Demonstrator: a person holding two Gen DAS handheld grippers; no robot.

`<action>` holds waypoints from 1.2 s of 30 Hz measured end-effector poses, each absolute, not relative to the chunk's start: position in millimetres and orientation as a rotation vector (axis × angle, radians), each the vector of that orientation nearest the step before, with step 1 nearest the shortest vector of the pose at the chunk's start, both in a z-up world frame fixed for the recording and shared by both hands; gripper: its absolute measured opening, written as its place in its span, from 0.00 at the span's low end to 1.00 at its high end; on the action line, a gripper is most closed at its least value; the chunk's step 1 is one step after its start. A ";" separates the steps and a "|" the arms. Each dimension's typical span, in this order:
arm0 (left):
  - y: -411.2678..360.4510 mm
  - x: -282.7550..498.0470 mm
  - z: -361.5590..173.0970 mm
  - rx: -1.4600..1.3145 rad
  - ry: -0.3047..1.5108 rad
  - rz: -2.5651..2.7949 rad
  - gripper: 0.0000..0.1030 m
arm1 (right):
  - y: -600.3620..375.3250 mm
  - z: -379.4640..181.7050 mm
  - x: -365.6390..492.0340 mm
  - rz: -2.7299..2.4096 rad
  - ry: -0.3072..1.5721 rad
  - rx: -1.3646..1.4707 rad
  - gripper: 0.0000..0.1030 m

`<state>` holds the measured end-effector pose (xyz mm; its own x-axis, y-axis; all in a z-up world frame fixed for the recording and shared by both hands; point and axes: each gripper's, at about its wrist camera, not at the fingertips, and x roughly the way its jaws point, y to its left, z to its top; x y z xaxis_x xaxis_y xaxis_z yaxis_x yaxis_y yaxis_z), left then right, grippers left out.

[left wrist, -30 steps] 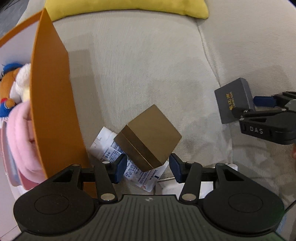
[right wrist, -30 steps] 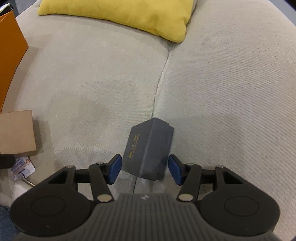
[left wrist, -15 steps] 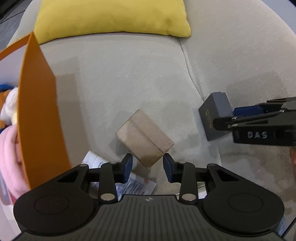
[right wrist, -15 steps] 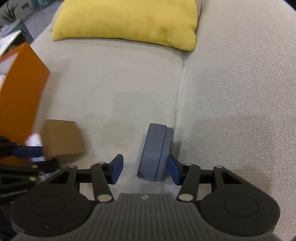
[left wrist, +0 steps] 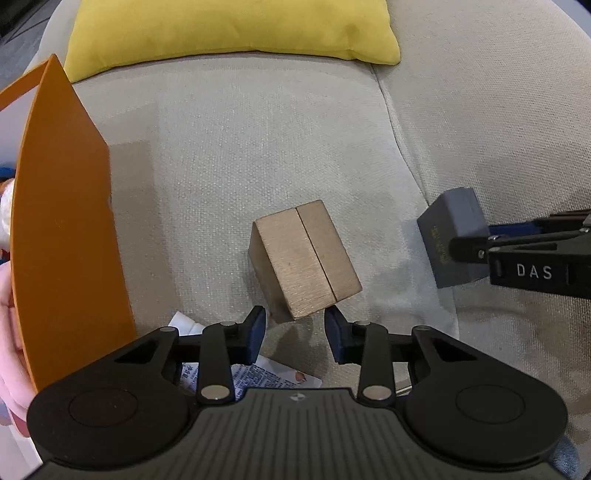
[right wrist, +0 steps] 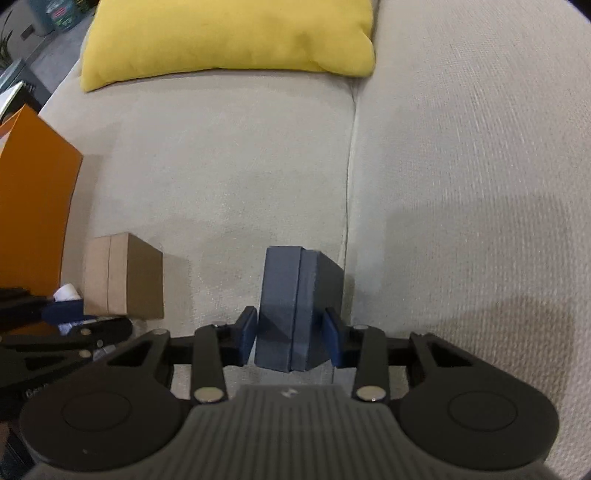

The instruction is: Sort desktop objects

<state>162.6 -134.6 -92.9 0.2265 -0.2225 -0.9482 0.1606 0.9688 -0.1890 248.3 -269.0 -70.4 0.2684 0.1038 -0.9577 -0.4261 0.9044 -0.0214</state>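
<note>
We take the small tan cardboard box with a lid seam (left wrist: 304, 258) as our landmark. It now lies on the beige woven sofa cushion (left wrist: 240, 155), just ahead of the left gripper (left wrist: 294, 334). Half a second ago the blue pads stood close on either side of its near corner; one second ago the box sat tilted between wider-set pads. The pads now stand apart with a visible gap on each side, so we judge the box released or not yet gripped.

To the right of the tan box, the slate-grey two-part cardboard box (right wrist: 297, 306) has turned from lying flat to standing on edge between the pads of the right gripper (right wrist: 289, 336). The pads press both broad faces, so the right tongs are clamped on it. We judge this box ready for transfer while the tan box awaits a fresh grasp.

Both boxes are rigid, matte, sharp-edged card; the grey one carries small gold lettering on one face. The cushion is soft and coarse-woven, so objects may tip on it.

Left of the tan box stands the smooth orange paper bag (left wrist: 62, 229), with a pink plush item showing at its edge. Beneath the left gripper lies a printed white paper label (left wrist: 266, 374). Behind the tan box rests the yellow fabric pillow (left wrist: 229, 29).
</note>
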 end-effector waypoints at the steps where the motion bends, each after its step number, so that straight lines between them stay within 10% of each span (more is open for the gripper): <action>1: -135.7 162.6 -92.9 -0.053 1.317 -0.268 0.37 | -269.7 -72.2 248.9 0.349 1.251 -0.307 0.39; 36: -151.9 202.2 -72.7 -0.084 1.363 -0.173 0.61 | -261.8 -82.1 246.6 0.354 1.249 -0.398 0.38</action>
<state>202.2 -151.9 -72.7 0.1959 -0.1720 -0.9654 0.0744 0.9843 -0.1603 246.6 -261.8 -82.1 0.2789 0.0422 -0.9594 -0.4679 0.8784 -0.0974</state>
